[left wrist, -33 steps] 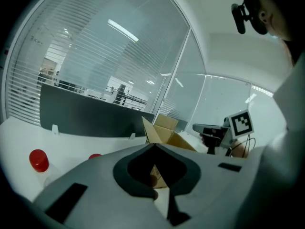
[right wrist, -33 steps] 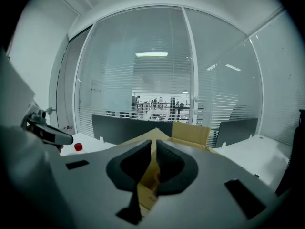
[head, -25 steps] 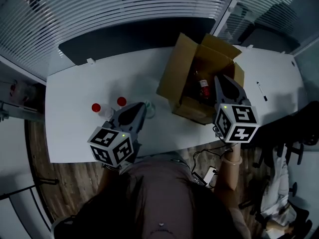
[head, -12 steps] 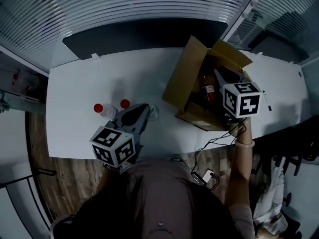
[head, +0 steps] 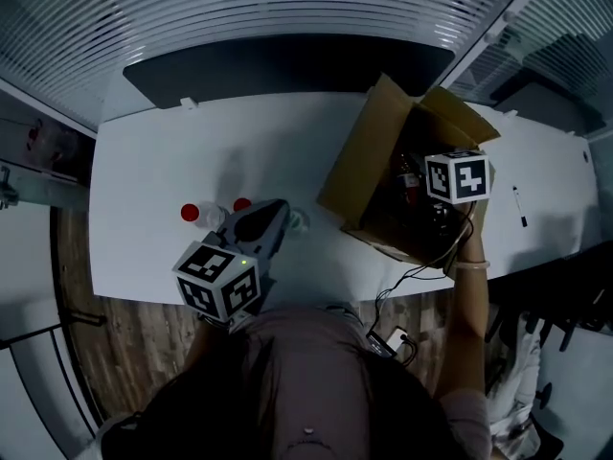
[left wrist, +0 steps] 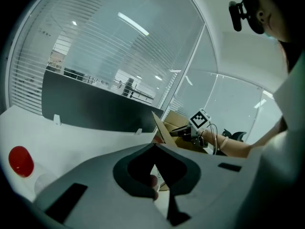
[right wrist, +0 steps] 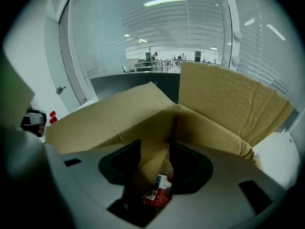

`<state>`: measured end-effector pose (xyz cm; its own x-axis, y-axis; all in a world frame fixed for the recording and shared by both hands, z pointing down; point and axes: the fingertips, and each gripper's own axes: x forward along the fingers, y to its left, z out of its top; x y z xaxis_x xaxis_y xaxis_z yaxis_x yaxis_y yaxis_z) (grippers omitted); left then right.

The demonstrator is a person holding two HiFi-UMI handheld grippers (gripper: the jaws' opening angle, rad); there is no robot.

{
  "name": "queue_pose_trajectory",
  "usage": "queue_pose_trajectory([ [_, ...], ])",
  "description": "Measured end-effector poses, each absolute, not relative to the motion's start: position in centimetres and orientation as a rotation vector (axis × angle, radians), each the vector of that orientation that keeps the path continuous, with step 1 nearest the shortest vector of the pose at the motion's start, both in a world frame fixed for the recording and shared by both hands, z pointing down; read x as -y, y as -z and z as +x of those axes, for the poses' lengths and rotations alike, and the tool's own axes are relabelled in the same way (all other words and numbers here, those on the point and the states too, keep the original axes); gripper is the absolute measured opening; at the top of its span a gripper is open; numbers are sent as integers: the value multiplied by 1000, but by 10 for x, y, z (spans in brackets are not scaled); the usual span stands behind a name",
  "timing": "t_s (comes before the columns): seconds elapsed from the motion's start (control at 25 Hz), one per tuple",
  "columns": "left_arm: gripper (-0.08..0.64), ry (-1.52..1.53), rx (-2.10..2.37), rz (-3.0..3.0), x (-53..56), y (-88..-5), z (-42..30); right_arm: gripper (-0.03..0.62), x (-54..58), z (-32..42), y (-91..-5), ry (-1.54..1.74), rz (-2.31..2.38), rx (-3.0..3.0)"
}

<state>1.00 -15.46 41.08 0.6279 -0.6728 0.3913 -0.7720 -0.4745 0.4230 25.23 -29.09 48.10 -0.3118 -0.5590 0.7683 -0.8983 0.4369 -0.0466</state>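
Right tongs (right wrist: 156, 149) apart above bottle (right wrist: 159, 197) in cardboard box (right wrist: 224, 104), flaps (right wrist: 109, 113) raised around, left tongs (left wrist: 155, 147) together near red-capped bottles (head: 194, 214)

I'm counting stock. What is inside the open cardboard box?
A bottle with a red-and-white label shows in the cardboard box, seen between the right gripper's open jaws. The gripper and the box walls cover the rest of the inside.
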Motion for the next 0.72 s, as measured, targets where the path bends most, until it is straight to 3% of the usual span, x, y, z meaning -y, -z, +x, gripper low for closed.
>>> queue_pose_trajectory([
  [0.4, 8, -279, 1118, 2248, 163, -424, 12, 255, 296, 272, -563, -877, 1117, 1861],
  [0.72, 8, -317, 1105, 2215, 166, -437, 10, 270, 296, 285, -614, -937, 1072, 1726],
])
